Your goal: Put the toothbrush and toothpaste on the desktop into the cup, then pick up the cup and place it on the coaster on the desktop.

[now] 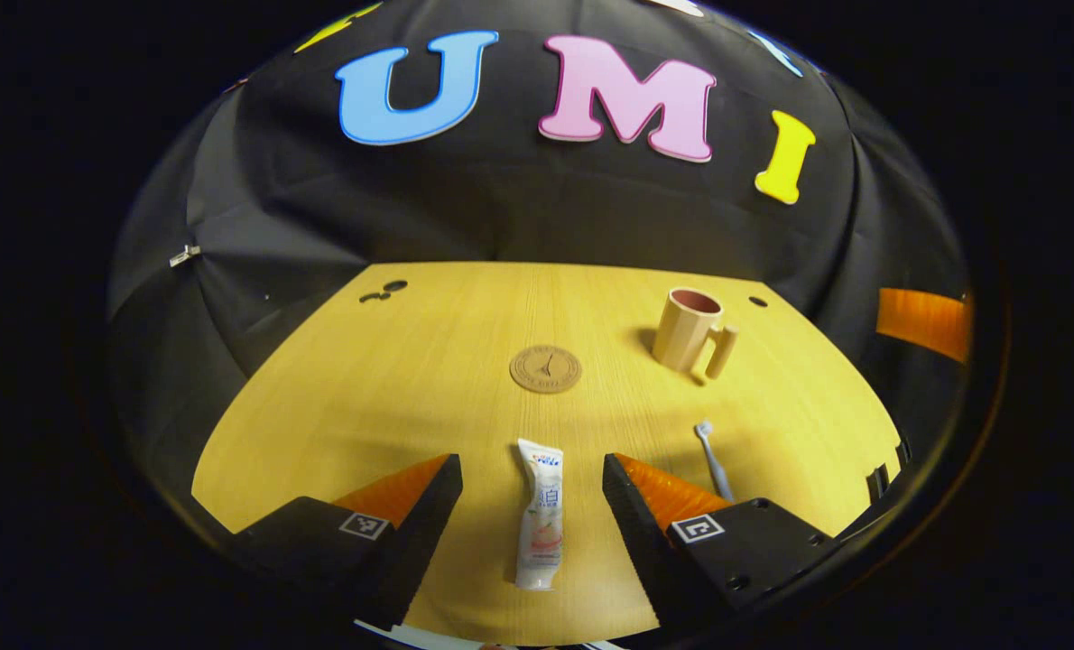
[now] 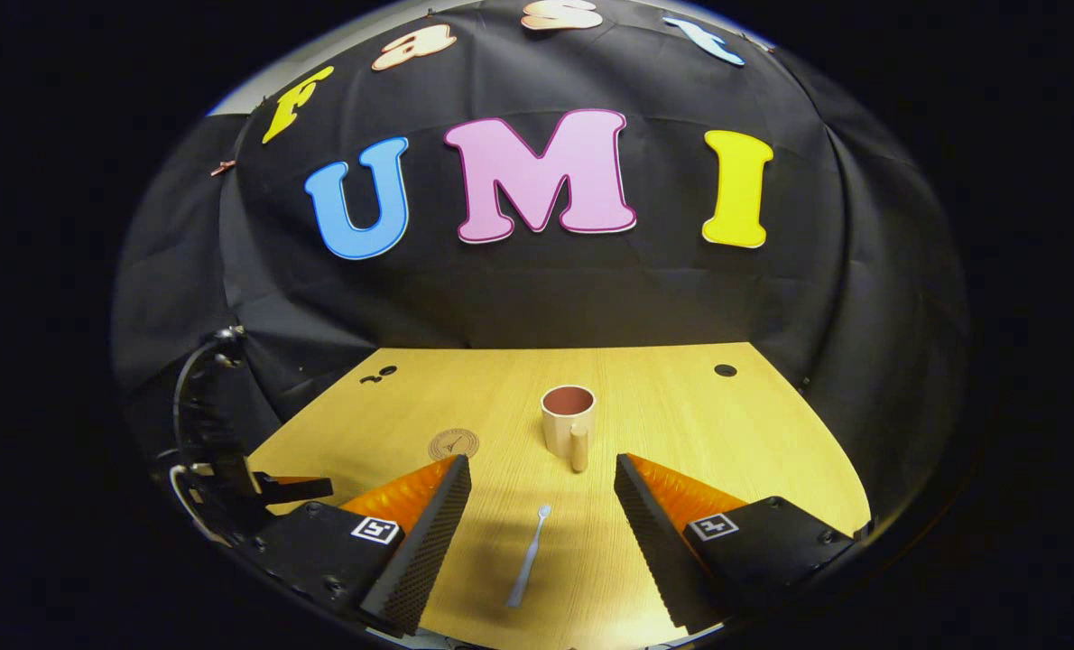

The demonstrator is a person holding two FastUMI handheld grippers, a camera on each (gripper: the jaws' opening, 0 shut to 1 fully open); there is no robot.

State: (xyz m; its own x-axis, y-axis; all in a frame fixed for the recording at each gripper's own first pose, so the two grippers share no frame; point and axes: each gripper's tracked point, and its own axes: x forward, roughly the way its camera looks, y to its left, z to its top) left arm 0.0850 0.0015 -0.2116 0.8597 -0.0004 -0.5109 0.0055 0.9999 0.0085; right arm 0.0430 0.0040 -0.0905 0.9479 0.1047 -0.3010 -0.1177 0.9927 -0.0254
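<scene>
Left gripper (image 1: 532,492): released, jaws straddling toothpaste (image 1: 539,515) lying on counter (image 1: 393,379), near side of coaster (image 1: 546,368).
Right gripper (image 2: 542,492): released over toothbrush (image 2: 529,552), near side of cup (image 2: 567,420).
Advice: we'd descend squarely and clamp each mid-body.

Beige cup (image 1: 687,330), pink inside; white toothpaste (image 1: 539,515); pale toothbrush (image 2: 529,554); brown coaster (image 1: 546,369).

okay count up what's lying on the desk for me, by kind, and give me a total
toothpaste tube: 1
toothbrush: 1
cup: 1
coaster: 1
Total: 4 things on the desk, none yet in the cup.
</scene>
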